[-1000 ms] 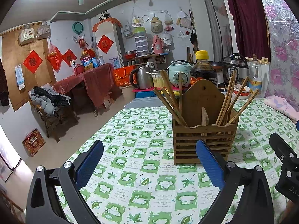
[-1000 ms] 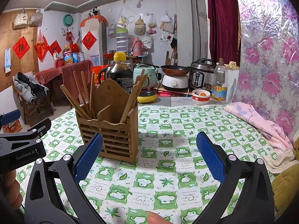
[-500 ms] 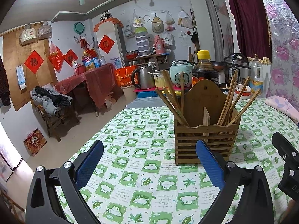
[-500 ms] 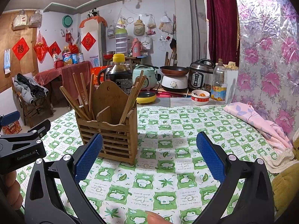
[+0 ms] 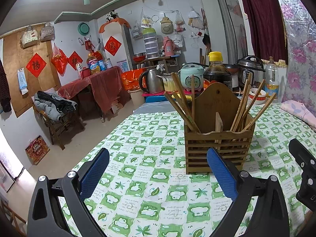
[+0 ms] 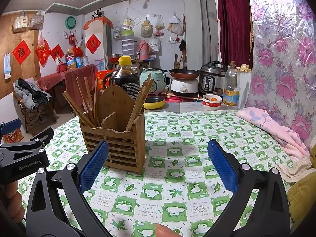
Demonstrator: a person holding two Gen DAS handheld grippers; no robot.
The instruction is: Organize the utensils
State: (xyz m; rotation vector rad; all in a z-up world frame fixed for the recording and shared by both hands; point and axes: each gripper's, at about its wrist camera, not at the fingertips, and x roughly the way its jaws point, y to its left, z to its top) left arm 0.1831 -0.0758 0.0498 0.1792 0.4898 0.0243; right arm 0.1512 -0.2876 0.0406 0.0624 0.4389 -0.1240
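Slatted bamboo chopstick holder (image 5: 217,148) looms slightly nearer than second ago; left gripper (image 5: 158,174), right gripper (image 6: 158,165) both splayed, empty; chopsticks already stowed.

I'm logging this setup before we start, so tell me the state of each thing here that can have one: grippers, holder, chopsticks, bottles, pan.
left gripper: open, empty
right gripper: open, empty
wooden holder: upright on the tablecloth
chopsticks: leaning in both compartments
soy sauce bottle: upright, yellow cap on
clear bottle: upright, partly filled
frying pan: on the white cooker
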